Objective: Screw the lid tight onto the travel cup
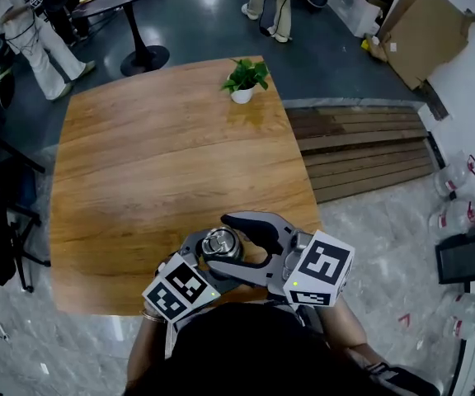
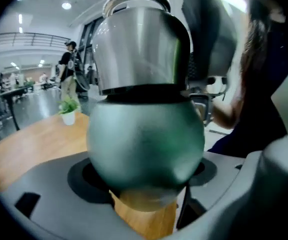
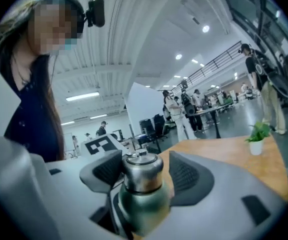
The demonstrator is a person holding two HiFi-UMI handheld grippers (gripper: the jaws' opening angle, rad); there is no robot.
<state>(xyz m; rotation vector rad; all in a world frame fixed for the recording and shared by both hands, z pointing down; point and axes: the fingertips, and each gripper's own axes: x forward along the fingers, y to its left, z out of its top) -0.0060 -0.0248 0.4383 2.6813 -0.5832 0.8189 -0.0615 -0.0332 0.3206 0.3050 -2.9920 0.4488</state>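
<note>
Over the near edge of the brown wooden table [image 1: 163, 163], the left gripper [image 2: 144, 184] clamps the green round-bodied metal travel cup [image 2: 144, 139]; the right gripper [image 3: 145, 176] brackets its steel screw lid [image 3: 142, 168], jaws slightly apart; best to close squarely, then twist without tilting.

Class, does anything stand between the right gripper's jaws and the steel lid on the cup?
Nothing visible does. The right gripper flanks the lid directly, with only a small gap on one side. The left gripper clamps the travel cup below.
</note>
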